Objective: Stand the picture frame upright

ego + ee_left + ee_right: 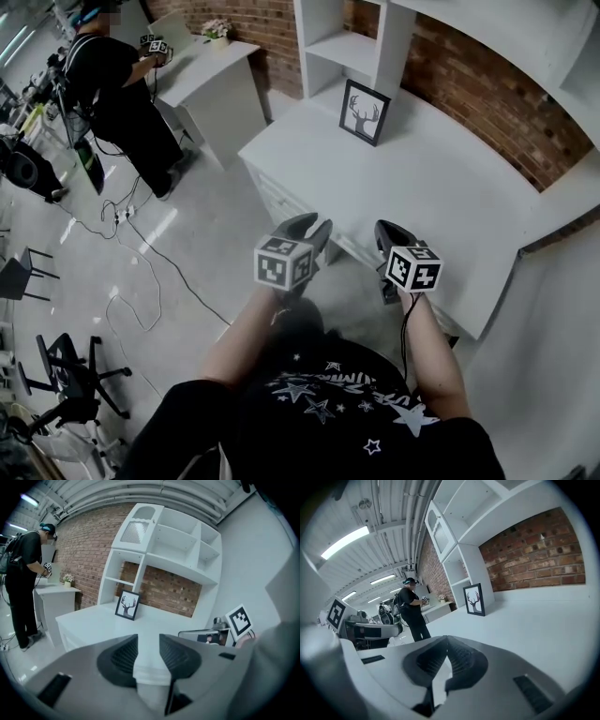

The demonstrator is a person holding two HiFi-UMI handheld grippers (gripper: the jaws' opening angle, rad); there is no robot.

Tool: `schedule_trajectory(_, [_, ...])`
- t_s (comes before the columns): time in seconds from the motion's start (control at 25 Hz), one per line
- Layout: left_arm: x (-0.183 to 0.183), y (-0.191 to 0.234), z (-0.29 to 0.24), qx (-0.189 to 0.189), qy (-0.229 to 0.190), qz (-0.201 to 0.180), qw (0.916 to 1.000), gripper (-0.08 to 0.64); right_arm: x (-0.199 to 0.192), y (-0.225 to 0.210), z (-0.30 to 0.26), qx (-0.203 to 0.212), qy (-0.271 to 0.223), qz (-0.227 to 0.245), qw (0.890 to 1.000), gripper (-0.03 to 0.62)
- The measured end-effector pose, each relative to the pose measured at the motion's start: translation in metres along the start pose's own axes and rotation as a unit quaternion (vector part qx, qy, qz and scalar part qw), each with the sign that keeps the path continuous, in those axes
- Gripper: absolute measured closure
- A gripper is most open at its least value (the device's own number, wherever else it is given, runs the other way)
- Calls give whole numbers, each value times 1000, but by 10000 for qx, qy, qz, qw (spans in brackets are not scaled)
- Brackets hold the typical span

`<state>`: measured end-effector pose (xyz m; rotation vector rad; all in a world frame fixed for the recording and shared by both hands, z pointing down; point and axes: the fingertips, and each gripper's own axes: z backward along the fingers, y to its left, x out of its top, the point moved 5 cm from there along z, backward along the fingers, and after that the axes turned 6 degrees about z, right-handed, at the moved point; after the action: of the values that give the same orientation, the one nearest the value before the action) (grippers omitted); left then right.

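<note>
One picture frame (364, 112), deer print, on the white table (441, 206): it stands near the back edge toward the left end, just beside the foot of the shelf unit (347, 47), with bare tabletop in front of it. It stands on its lower edge, face toward you, perhaps leaning a touch back; its support is not visible. Judged from that, the standing-up looks done, and nothing seems left but to check it stays put. Both your tools are well apart from it, at the table's front edge. Your left gripper (312, 228) hangs just off that edge over the floor, jaws parted by a moderate gap; its ribbed pads (125, 656) have nothing between them but the table edge seen beyond. Your right gripper (392, 234) sits at the front edge, jaws brought fully together, tips meeting, gripping nothing and touching nothing. Another person (112, 84) works at a separate desk far to the left, clear of your table.
</note>
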<state>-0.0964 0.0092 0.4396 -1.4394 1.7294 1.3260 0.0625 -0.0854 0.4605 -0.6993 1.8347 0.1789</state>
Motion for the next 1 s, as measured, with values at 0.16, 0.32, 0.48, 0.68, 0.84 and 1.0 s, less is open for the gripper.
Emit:
schedule_trajectory(0.16, [-10, 0, 14, 92, -38, 73, 9999, 413, -4, 7, 8, 127, 47, 124, 9998, 577])
schedule_trajectory(0.32, [-19, 0, 28, 121, -83, 182, 9997, 413, -5, 13, 12, 160, 50, 167, 9997, 577])
schedule_trajectory(0.48, [-26, 4, 47, 131, -86, 234, 9996, 413, -9, 28, 16, 142, 40, 125, 9998, 577])
schedule_trajectory(0.68, [-31, 0, 83, 69, -100, 199, 9997, 424, -14, 57, 33, -40, 14, 38, 10000, 577])
schedule_trajectory(0.84, [-43, -7, 111, 104, -120, 189, 9997, 499, -28, 80, 55, -82, 43, 28, 10000, 577])
schedule_trajectory(1.0, [-58, -21, 131, 48, -117, 137, 9998, 511, -38, 88, 77, -131, 12, -77, 9999, 577])
